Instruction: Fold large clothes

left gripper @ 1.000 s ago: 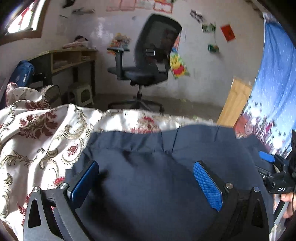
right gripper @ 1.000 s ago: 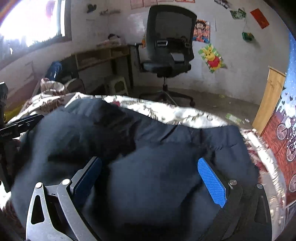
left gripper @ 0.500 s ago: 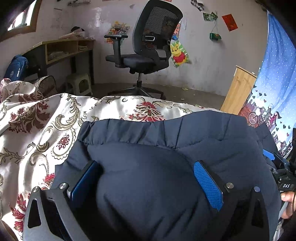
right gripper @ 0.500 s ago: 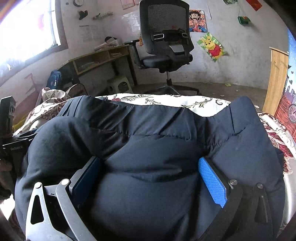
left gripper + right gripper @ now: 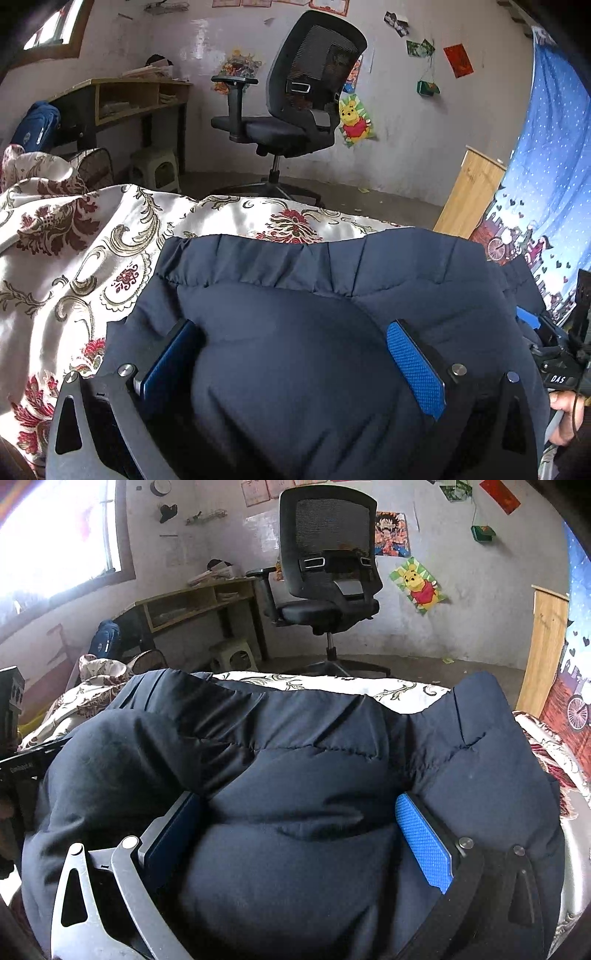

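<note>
Floral bedspread (image 5: pixel 74 258) under a bare, poster-hung wall: your navy padded jacket (image 5: pixel 295 332) lies folded across it, far hem toward the office chair (image 5: pixel 295 92). Over the last second the jacket has come forward and down; its gathered hem (image 5: pixel 258 258), earlier a loose edge with cloth bunched high on one side, now runs almost straight across the bed. Your left gripper (image 5: pixel 295 365) has its blue pads set wide with a fat bulge of padding between them, pressing into it, not pinching a thin edge. Your right gripper (image 5: pixel 295 842) stands the same way, spread around a thick roll of the jacket. That suggests the fold is laid and you are near release; the puffy fill may spring back once you let go.
</note>
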